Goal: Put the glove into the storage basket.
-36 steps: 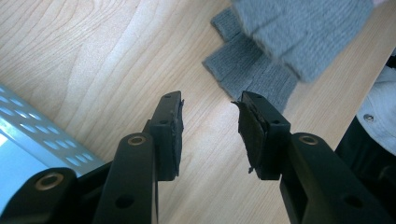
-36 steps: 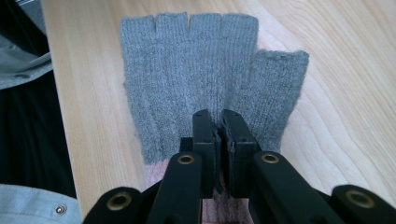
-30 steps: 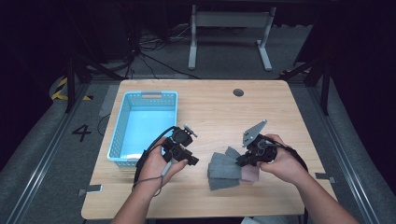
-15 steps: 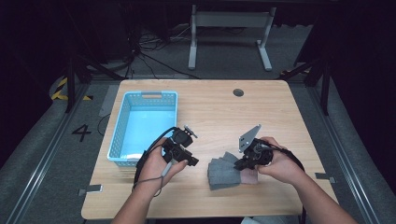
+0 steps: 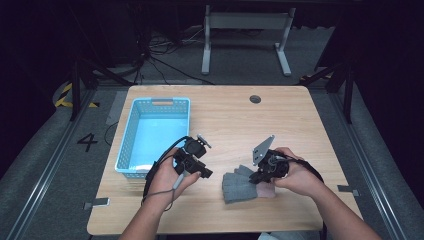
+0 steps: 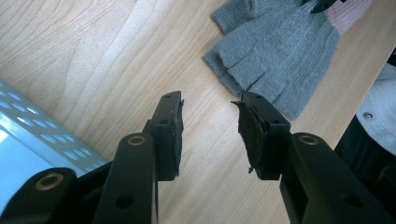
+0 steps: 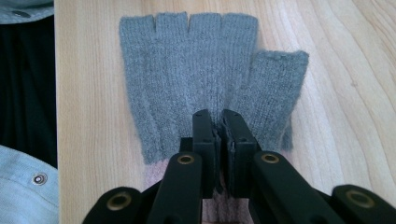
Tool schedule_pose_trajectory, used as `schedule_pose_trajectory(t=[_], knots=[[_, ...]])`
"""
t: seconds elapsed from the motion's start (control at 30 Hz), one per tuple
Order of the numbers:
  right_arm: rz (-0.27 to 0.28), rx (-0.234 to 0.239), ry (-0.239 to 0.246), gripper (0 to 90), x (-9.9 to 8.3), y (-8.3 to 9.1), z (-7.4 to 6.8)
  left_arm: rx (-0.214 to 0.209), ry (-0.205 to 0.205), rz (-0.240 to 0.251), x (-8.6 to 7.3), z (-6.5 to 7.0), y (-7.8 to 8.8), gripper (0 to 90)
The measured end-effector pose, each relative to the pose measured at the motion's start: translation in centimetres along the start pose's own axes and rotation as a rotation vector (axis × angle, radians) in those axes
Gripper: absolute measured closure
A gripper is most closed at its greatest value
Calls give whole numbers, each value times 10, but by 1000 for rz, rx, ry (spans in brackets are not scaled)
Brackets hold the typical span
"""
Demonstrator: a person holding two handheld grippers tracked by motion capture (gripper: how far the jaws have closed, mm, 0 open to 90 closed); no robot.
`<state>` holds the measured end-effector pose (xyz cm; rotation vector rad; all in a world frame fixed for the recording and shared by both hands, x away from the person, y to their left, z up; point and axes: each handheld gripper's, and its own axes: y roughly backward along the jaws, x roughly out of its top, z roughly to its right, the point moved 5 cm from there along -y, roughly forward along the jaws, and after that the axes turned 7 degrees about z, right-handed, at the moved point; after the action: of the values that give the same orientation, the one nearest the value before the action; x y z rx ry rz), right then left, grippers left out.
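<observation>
Lower centre of the right gripper view: right gripper (image 7: 219, 116), jaws drawn nearly together and pinching a fold of the grey glove (image 7: 187, 70) at the cuff end. Likely grips there to lift the glove by its firmest edge, leaving the cut-off fingers to hang free. Lies flat on the table (image 5: 240, 120) for now, finger stubs fanned toward the top of that frame.

Bottom of the left gripper view: left gripper (image 6: 210, 105), jaws apart with bare wood between the pads, holding nothing. Points toward the glove (image 6: 280, 51) at upper right of that frame, apart from it. Probably waits there to take a second hold or receive the glove.

High view, lower centre: glove (image 5: 237, 186) between the two hands, just beside the right gripper (image 5: 260, 176), near the left gripper (image 5: 202, 172). Farther, left of centre: blue basket (image 5: 162, 101), standing open, close at hand, plausibly the place meant for the glove.

Hard to make out: cuff hidden behind the right jaws, a pink patch barely showing there. Cannot tell whether one glove or two stacked; left gripper view hints at a second layer. Near right corner of the basket covered by the left gripper.
</observation>
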<state>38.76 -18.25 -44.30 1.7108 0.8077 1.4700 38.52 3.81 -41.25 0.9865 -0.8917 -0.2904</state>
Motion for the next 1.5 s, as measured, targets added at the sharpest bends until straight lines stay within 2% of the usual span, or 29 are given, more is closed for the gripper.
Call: schedule_pose_trajectory(t=[0.37,0.6,0.8,0.83,0.93,1.0,1.03,1.23,1.27,1.4,1.5], knots=[[-28,8,-6,844,-2,-6,3,-1,0,-4,0,0,-1,603],[-28,13,37,846,1,-5,2,-4,1,-6,0,0,-1,603],[-40,20,45,846,6,-2,2,-5,0,-8,0,0,-2,601],[-42,17,58,846,5,-4,5,-6,1,-7,-1,0,-2,601],[-57,27,42,846,3,-5,4,-4,2,-6,-1,-1,-1,601],[-49,22,36,835,2,-6,6,-4,2,-6,-1,-1,-1,601],[-39,13,49,814,2,-7,8,-4,2,-6,-1,-1,-1,601],[-35,-21,46,739,-1,-8,10,-3,-2,-13,-1,1,-3,599],[-19,-42,46,705,-2,-8,11,-4,-2,-14,-1,1,-3,598],[18,-54,42,702,-4,-3,9,-6,-3,-18,0,1,-5,598],[62,-66,10,695,-8,6,7,-7,-14,-24,1,4,-8,598]])
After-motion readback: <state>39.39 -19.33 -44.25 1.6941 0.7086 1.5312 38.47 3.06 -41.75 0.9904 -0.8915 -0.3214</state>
